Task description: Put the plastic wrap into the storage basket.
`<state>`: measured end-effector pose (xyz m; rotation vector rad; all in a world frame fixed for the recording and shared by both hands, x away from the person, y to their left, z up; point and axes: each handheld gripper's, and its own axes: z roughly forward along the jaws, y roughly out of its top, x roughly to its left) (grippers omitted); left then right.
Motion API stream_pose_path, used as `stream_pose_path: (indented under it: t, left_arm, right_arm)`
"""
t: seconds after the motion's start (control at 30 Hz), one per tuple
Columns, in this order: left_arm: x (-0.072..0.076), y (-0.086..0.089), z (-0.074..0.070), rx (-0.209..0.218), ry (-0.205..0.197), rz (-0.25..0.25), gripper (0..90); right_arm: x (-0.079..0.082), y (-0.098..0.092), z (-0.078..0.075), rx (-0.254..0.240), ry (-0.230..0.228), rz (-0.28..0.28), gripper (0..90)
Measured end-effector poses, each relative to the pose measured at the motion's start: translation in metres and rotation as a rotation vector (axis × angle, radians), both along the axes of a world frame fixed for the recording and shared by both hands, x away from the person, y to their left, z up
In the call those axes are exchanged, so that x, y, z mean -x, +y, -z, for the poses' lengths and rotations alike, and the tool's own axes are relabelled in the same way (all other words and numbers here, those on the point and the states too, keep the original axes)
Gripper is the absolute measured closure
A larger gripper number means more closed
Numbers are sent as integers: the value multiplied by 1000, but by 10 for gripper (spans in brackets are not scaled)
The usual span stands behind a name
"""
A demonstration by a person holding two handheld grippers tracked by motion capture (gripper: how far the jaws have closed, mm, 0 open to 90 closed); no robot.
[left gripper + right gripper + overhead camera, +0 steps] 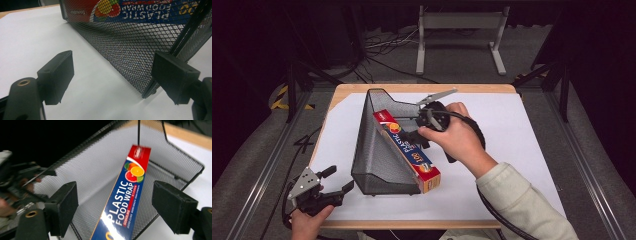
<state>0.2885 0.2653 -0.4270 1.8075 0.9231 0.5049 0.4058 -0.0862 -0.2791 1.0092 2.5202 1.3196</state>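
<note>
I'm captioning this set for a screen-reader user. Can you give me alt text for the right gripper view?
A plastic food wrap box lies slanted inside a black mesh basket, seen between the open jaws of the right gripper. White table surface shows beyond the basket.

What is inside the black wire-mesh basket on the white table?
A long blue and red plastic food wrap box lies in the black wire-mesh basket, one end poking out. Whatever lies beneath the box is hidden.

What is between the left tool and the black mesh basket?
Nothing: bare white table cover separates the left tool from the mesh basket, as the left gripper view shows.
</note>
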Motion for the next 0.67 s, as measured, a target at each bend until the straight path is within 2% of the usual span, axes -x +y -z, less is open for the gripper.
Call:
stream_pose_path:
  t: [0.13, 0.27, 0.33, 0.4, 0.43, 0.47, 0.6, 0.67]
  left_arm:
    - [0, 0, 0, 5, 0, -4, 191]
    - [0, -1, 0, 5, -4, -6, 190]
    - [1, -1, 0, 3, -5, -7, 189]
    - [1, -1, 0, 0, -5, -9, 186]
    - [1, -1, 0, 8, -8, -11, 184]
    - [2, -1, -1, 8, -10, -12, 181]
    - [2, 1, 0, 17, -20, -21, 167]
    - [2, 1, -1, 21, -22, -28, 158]
  right_arm:
    - [19, -38, 1, -63, -118, -35, 218]
    - [36, -93, 12, -76, -221, -17, 206]
    - [42, -120, 22, -71, -254, 3, 205]
    - [48, -156, 39, -61, -256, 50, 204]
    - [50, -167, 45, -56, -257, 66, 202]
    - [55, -188, 60, -41, -277, 86, 193]
    - [65, -231, 98, -26, -289, 146, 195]
    - [70, -244, 114, -51, -315, 171, 219]
